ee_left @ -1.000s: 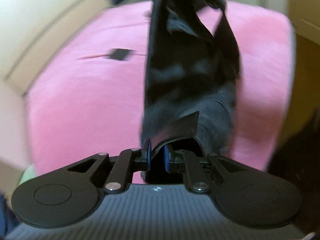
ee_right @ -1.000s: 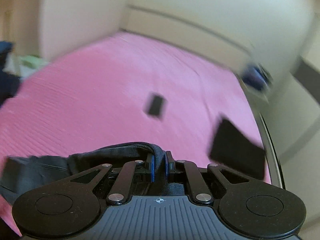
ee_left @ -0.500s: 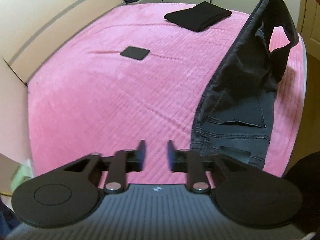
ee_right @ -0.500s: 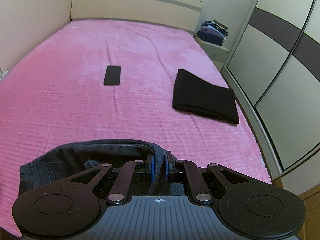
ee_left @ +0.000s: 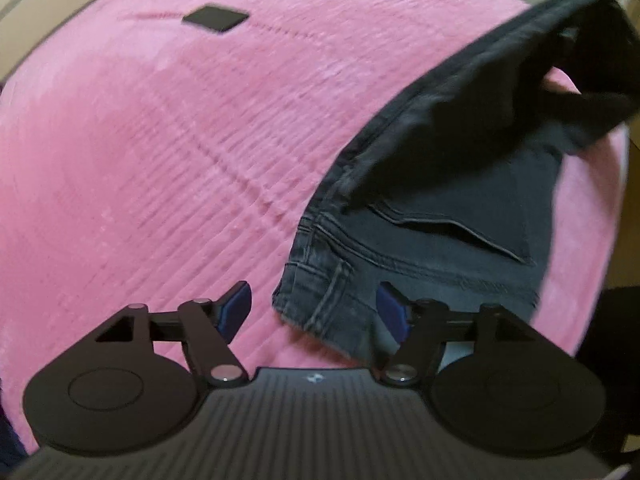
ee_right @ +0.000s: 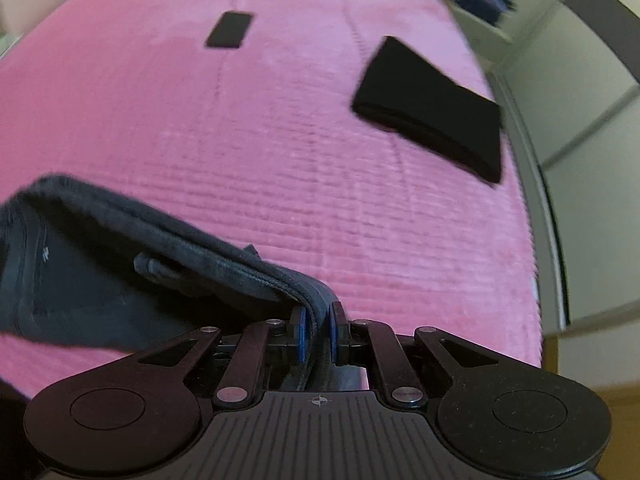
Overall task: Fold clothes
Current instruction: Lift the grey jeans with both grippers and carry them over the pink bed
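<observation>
Dark grey jeans (ee_left: 432,224) drape over the near right part of the pink bed (ee_left: 160,140), waistband towards me, one end lifted up to the right. My left gripper (ee_left: 314,308) hovers over the waistband corner with its jaws opening; the corner lies between the blue pads (ee_left: 236,306) without being pressed. In the right wrist view my right gripper (ee_right: 318,334) is shut on a folded edge of the jeans (ee_right: 120,264), which trail off to the left.
A folded black garment (ee_right: 432,108) lies on the bed's right side. A small flat black rectangle (ee_right: 230,36) lies farther back. Wardrobe doors (ee_right: 580,92) stand to the right, and a shelf (ee_right: 480,0) with stacked clothes is beyond the bed's corner.
My left gripper let go of the jeans, opened wide and dropped towards the waistband on the bed. My right gripper kept its grip and sank lower, laying the jeans down.
</observation>
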### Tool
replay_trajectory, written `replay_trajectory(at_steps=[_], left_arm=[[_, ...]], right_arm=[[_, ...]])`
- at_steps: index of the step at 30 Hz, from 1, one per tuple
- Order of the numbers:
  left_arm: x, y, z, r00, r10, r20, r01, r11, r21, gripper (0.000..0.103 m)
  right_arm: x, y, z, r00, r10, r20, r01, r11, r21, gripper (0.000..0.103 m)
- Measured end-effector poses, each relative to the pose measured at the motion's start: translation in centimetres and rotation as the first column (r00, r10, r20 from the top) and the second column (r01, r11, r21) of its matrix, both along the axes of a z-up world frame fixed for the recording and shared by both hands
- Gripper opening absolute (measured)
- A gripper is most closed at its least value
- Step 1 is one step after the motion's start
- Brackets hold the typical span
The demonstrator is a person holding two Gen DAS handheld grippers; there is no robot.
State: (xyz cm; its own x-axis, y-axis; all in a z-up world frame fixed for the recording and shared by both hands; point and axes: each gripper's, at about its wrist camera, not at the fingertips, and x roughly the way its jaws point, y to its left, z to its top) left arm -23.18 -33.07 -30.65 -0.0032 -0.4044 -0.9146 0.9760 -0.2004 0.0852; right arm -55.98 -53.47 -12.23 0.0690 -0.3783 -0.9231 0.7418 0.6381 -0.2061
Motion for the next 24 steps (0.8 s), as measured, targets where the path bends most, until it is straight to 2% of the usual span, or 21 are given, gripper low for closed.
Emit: replay_trajectory(at_steps=[3,7,8,9,10,11,12,15,17,19,20,24], left_arm=[[-0.7,-1.3,-1.3,0.999,0.036,0.006,-0.036,0.999,0.036,0.065],[-1.7,-2.1,-2.6,0.997,0.032,0.064,-0.037,0.996,0.082,0.065],[-1.9,-2.2,-2.8,0.997,0.016,0.081,-0.023,0.996,0.085,0.065],[-2.0,-2.3,-2.9,0.996,0.002,0.092,-0.010,0.996,0.091,0.065],[-2.1,-2.4,-3.0,0.995,-0.012,0.101,0.002,0.995,0.097,0.065],[-2.0,-2.5,-3.2,0.995,-0.023,0.101,0.012,0.994,0.105,0.065],[-1.8,-2.6,-3.5,0.995,-0.029,0.095,0.018,0.993,0.115,0.064],[-1.4,-3.0,-3.9,0.997,-0.055,0.063,0.046,0.990,0.137,0.051],[-1.3,-3.1,-3.8,0.996,-0.071,0.061,0.062,0.988,0.140,0.048],[-1.1,-3.0,-3.6,0.994,-0.080,0.068,0.069,0.987,0.143,0.035],[-0.9,-3.1,-3.5,0.994,-0.083,0.071,0.072,0.987,0.146,0.032],[-0.5,-3.2,-3.1,0.994,-0.096,0.049,0.087,0.984,0.156,0.027]], right_arm=[[-0.6,-1.8,-1.1,0.997,0.081,0.012,-0.082,0.995,0.051,0.008],[-1.3,-3.2,-2.5,0.993,0.114,0.035,-0.116,0.991,0.064,0.008],[-1.5,-3.3,-2.6,0.993,0.108,0.040,-0.111,0.992,0.063,0.019],[-1.6,-3.4,-2.6,0.995,0.093,0.040,-0.095,0.994,0.056,0.039],[-1.8,-3.2,-2.4,0.996,0.074,0.041,-0.076,0.996,0.042,0.077],[-2.0,-2.9,-2.0,0.998,0.055,0.044,-0.056,0.998,0.026,0.087],[-2.2,-2.6,-1.6,0.998,0.036,0.047,-0.037,0.999,0.011,0.087],[-3.0,-1.1,-1.3,0.998,-0.027,0.056,0.027,1.000,0.000,0.087],[-3.7,0.0,-1.3,0.994,-0.079,0.073,0.078,0.997,0.013,0.087],[-4.4,1.1,-1.4,0.987,-0.131,0.090,0.128,0.991,0.033,0.087],[-4.6,1.6,-1.6,0.982,-0.158,0.101,0.154,0.987,0.053,0.087],[-4.8,3.4,-2.6,0.963,-0.235,0.129,0.221,0.968,0.115,0.087]])
